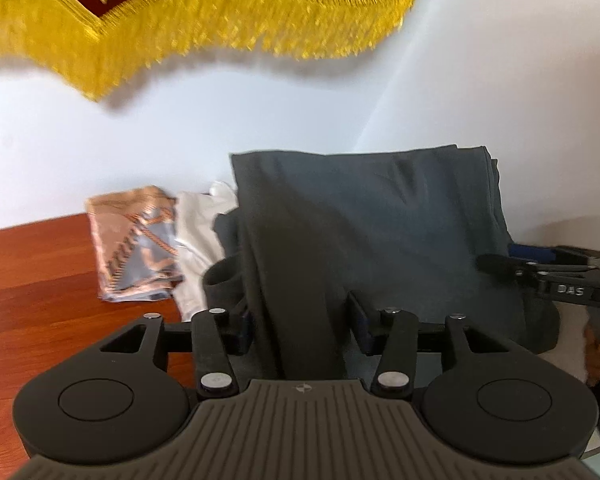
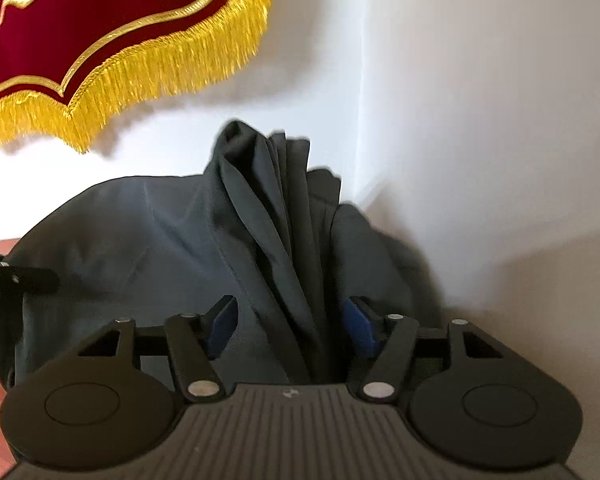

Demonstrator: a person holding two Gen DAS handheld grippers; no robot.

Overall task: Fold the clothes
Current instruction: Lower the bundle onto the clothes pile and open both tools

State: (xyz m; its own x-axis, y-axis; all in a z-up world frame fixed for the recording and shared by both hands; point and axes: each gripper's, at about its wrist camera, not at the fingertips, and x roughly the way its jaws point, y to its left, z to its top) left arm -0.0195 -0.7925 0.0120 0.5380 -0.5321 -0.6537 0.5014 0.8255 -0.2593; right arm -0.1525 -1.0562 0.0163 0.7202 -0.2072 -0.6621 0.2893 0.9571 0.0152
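A: Any readable text?
B: "DAS" in pale letters on the black body of the right hand-held gripper, seen from the left wrist view.
A: Anything else?
B: Gold embroidered characters on the red banner on the wall, cut off at the frame edge, can't read them. Small round logo on each gripper's ribbed housing, no letters legible.

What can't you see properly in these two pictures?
- Table: in the left wrist view, the dark grey garment hides much of it.
- White cloth: left wrist view, partly tucked behind the grey garment.
- Red banner: cut off by the top edge in both views, so its gold writing can't be read.
- Person's hand: left wrist view, only a sliver shows at the right edge.
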